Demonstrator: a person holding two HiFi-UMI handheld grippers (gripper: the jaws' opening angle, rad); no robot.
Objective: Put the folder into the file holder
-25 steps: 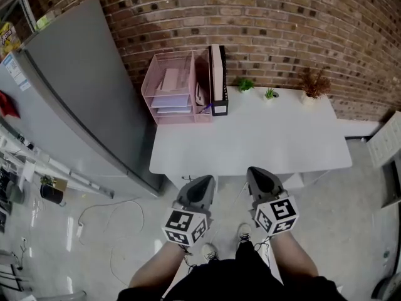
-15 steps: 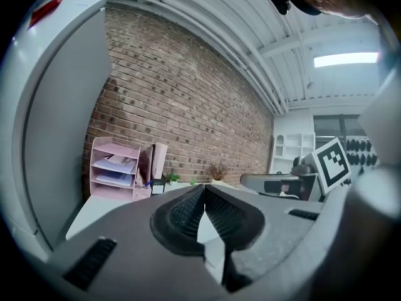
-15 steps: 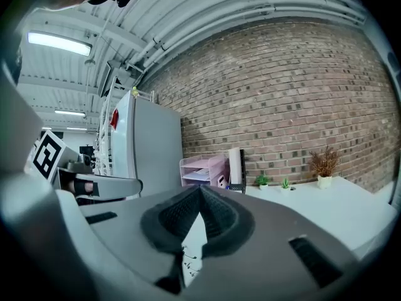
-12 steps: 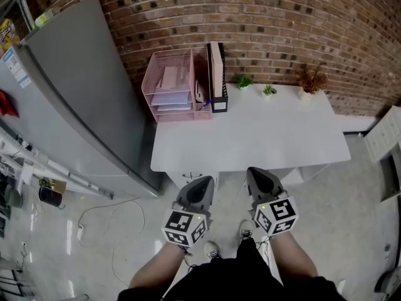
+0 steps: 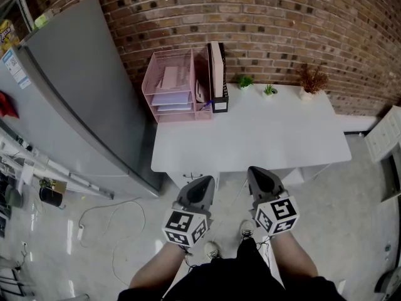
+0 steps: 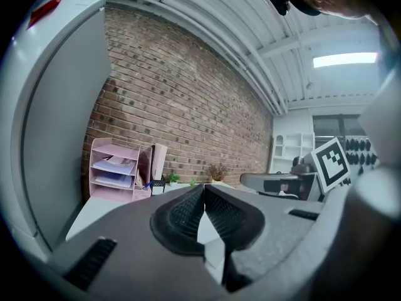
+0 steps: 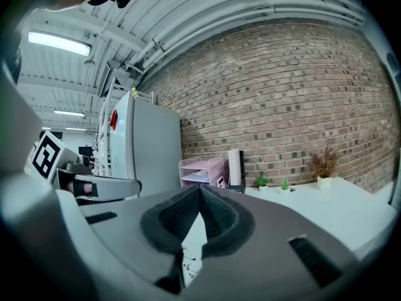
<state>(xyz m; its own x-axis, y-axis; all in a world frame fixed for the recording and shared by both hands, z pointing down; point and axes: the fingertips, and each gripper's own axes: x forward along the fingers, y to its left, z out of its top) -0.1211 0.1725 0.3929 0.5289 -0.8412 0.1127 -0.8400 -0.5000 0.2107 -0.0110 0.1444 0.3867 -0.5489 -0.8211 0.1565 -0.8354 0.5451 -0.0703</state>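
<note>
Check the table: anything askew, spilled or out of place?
Nothing stands out. The trays and file holder stand upright against the wall at the table's back left corner, and nothing is spilled. The only loose item is a cable on the floor beside the table.

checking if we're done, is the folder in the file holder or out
In: the folder stands upright inside the black file holder, beside the pink trays.

A white table (image 5: 263, 137) bears a pink tray rack (image 5: 170, 86), file holder (image 5: 220, 105) and small plants (image 5: 244, 81).
</note>
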